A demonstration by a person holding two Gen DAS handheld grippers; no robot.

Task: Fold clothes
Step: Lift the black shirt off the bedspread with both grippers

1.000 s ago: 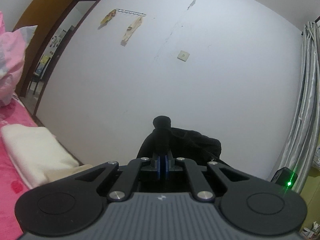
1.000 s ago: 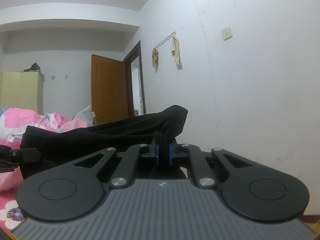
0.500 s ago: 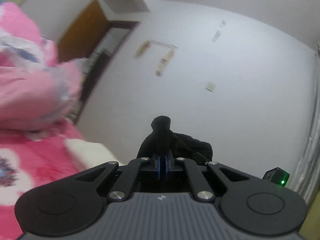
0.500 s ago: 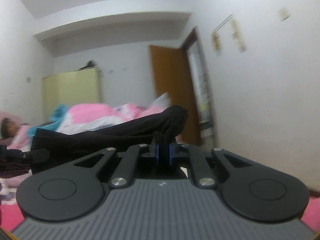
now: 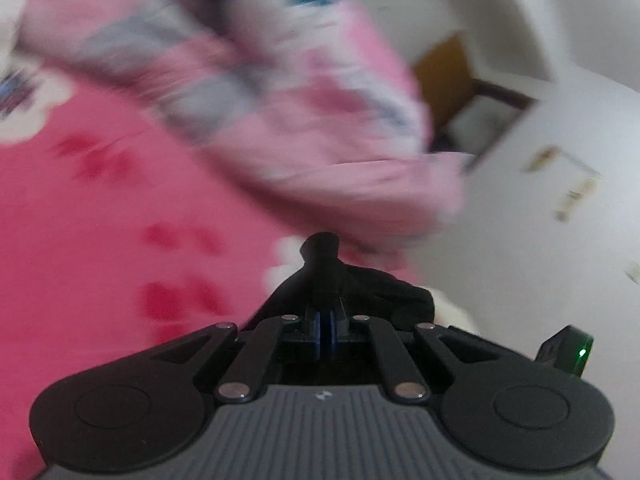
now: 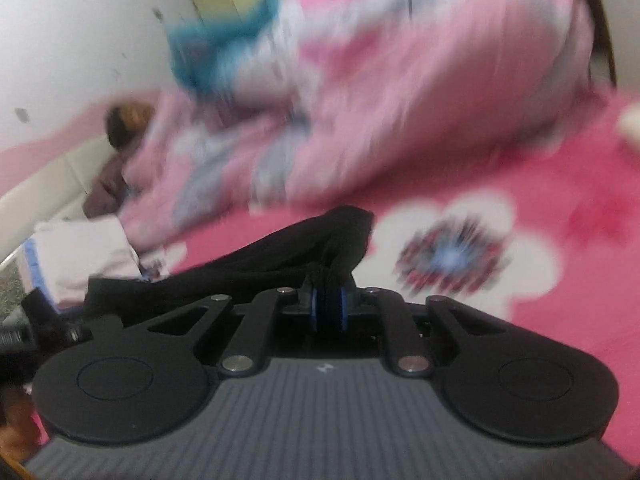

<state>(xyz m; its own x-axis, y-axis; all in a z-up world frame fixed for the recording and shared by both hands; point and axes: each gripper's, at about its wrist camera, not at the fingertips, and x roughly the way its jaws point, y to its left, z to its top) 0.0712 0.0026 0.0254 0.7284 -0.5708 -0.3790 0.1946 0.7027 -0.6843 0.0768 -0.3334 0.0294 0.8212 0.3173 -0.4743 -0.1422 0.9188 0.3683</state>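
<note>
While both of my views are smeared with motion, the big shapes read well enough. Bed [image 6: 560,280]: pink cover with white flower prints, filling most of the right wrist view and the left half of the left wrist view. Heaped pink quilt [image 5: 320,120] along its far edge, a blue-green cloth [image 6: 224,52] on top of the heap. A person [image 6: 120,148] lies at the far left corner of the bed in the right wrist view, mostly under the quilt. Beside the heap, a folded pale cloth [image 6: 88,252]; I cannot tell what it is.

Black garment [image 6: 280,256]: held off the bed, stretched between my two tools. From the right wrist view it runs as a long dark band leftward from my right gripper [image 6: 329,300] toward the other tool at the frame's left edge. Blue pads pressed onto a bunched corner of it, cloth humped up above them. From the left wrist view, my left gripper [image 5: 325,322] is likewise pinched tight on a peak of the same black cloth, the rest drooping to the right.

Progress, as a judgement: garment gripped at two points and hanging above the near part of the bed, not lying flat, no crease visible in it. This fits carrying it down to spread out as well as bringing one edge over in a fold; blur hides which. No finished black stack in sight.
</note>
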